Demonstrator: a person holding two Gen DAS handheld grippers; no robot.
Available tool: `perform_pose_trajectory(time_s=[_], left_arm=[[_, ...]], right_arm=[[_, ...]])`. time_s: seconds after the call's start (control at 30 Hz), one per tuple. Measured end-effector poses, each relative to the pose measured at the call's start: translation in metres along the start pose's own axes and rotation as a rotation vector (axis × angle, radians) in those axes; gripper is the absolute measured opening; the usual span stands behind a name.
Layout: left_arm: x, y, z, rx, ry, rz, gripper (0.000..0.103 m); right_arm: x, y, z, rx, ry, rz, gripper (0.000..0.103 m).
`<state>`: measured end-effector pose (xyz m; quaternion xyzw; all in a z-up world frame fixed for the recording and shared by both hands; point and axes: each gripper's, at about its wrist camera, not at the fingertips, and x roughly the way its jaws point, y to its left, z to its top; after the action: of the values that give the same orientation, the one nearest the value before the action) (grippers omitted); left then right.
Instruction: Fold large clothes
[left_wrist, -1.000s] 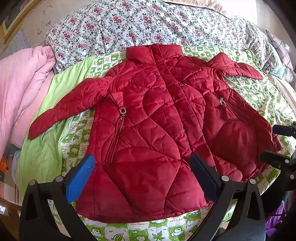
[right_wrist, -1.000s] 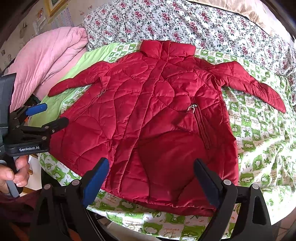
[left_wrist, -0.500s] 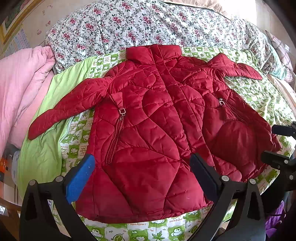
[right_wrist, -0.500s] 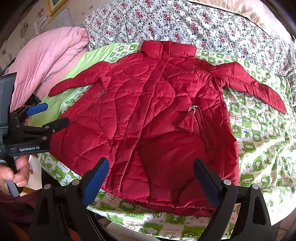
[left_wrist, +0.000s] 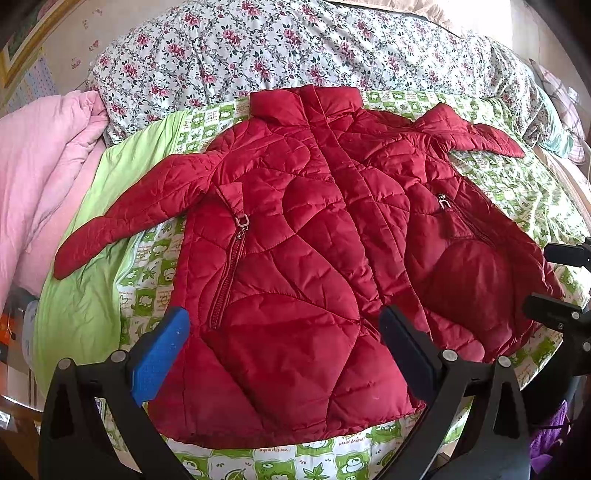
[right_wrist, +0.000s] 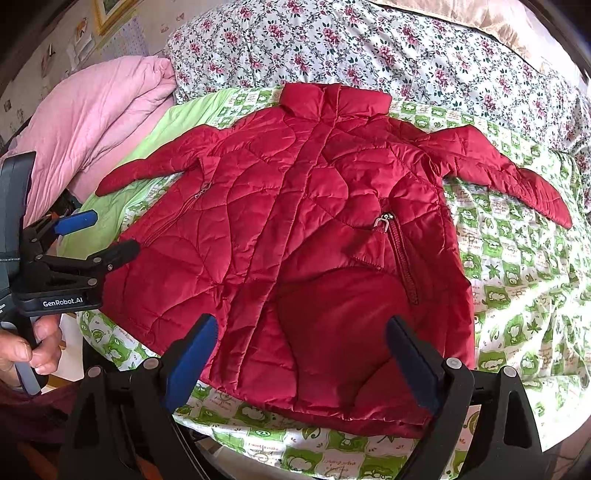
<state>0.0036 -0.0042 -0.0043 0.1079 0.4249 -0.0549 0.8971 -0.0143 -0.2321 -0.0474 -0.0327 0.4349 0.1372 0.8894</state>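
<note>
A red quilted jacket (left_wrist: 314, 258) (right_wrist: 303, 229) lies flat on the bed, front up, collar at the far side, both sleeves spread outward. My left gripper (left_wrist: 284, 343) hovers open over the jacket's near hem, left of centre, with nothing between its fingers. My right gripper (right_wrist: 299, 350) stands open above the hem on the right half. In the right wrist view, the left gripper (right_wrist: 96, 232) shows at the left edge, held by a hand (right_wrist: 26, 347). The right gripper's fingers (left_wrist: 554, 310) show at the right edge of the left wrist view.
A green and white patterned sheet (left_wrist: 509, 184) (right_wrist: 517, 277) covers the bed under the jacket. A floral quilt (left_wrist: 258, 51) (right_wrist: 406, 48) lies behind the collar. A pink duvet (left_wrist: 40, 166) (right_wrist: 96, 110) is bunched at the left. The bed's near edge runs just below the hem.
Both views have shifted only slightly; the jacket lies as before and both grippers stay open.
</note>
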Motion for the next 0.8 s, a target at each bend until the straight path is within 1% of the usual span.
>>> perform_pose_trajectory(time_s=[0.13,0.3,0.37,0.43,0.5,0.6,0.7,0.77,0.8], left_arm=[[0.005,0.001,0.001,-0.004,0.032,-0.014,0.102],[0.013,0.005,0.003,-0.015,0.056,-0.036,0.102],[0.018,0.007,0.004,-0.028,0.071,-0.061,0.102],[0.021,0.010,0.007,-0.046,0.074,-0.102,0.102],[0.025,0.011,0.011,-0.051,0.077,-0.098,0.102],[0.031,0.015,0.015,-0.057,0.073,-0.064,0.102],[0.041,0.020,0.020,-0.069,0.103,-0.043,0.102],[0.047,0.026,0.023,-0.096,0.112,-0.067,0.102],[0.048,0.028,0.025,-0.104,0.107,-0.083,0.102]], right_arm=[[0.001,0.000,0.001,-0.020,-0.026,-0.017,0.093],[0.007,-0.007,0.004,0.001,-0.021,-0.007,0.093],[0.009,-0.011,0.005,0.012,-0.019,0.001,0.093],[0.013,-0.018,0.007,0.031,-0.018,0.008,0.093],[0.017,-0.026,0.009,0.053,-0.019,0.012,0.093],[0.019,-0.040,0.014,0.090,-0.028,0.025,0.093],[0.019,-0.058,0.021,0.137,-0.045,0.041,0.093],[0.017,-0.072,0.026,0.170,-0.061,0.043,0.093],[0.017,-0.082,0.029,0.189,-0.071,0.023,0.093]])
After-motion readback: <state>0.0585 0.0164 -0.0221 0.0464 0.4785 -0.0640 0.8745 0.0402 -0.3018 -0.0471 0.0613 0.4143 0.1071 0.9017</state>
